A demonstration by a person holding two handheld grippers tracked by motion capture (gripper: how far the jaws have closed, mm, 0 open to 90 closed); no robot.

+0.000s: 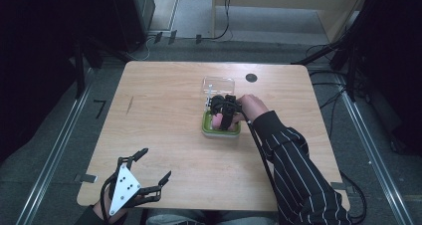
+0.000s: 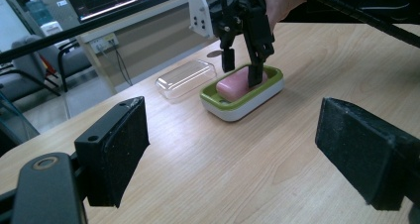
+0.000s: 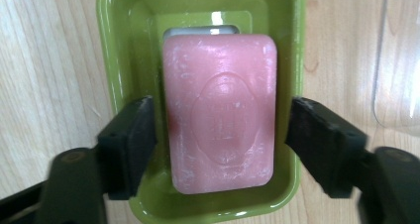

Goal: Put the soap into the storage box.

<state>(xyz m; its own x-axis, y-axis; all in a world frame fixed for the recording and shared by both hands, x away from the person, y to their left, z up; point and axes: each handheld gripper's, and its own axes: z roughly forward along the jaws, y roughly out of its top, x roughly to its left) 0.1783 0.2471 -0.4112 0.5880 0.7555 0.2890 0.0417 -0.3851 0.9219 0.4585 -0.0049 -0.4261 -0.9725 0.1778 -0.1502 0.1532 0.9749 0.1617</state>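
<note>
A pink bar of soap (image 3: pixel 220 120) lies flat in a green soap dish (image 3: pixel 114 45) with a white base (image 2: pixel 247 105), near the middle of the table. My right gripper (image 1: pixel 223 116) points down into the dish, its jaws on either side of the soap. In the right gripper view a narrow gap shows between each pad (image 3: pixel 131 140) and the soap, so the right gripper (image 3: pixel 220 135) is open around it. My left gripper (image 1: pixel 157 162) rests near the table's front left corner, open and holding nothing; the left gripper view (image 2: pixel 245 144) looks across at the dish and the right gripper (image 2: pixel 241 73).
A clear plastic lid (image 1: pixel 218 84) lies on the table just behind the dish, also seen in the left gripper view (image 2: pixel 185 78). A small black disc (image 1: pixel 251 77) sits near the far edge. The wooden table (image 1: pixel 159 105) has bare room at left.
</note>
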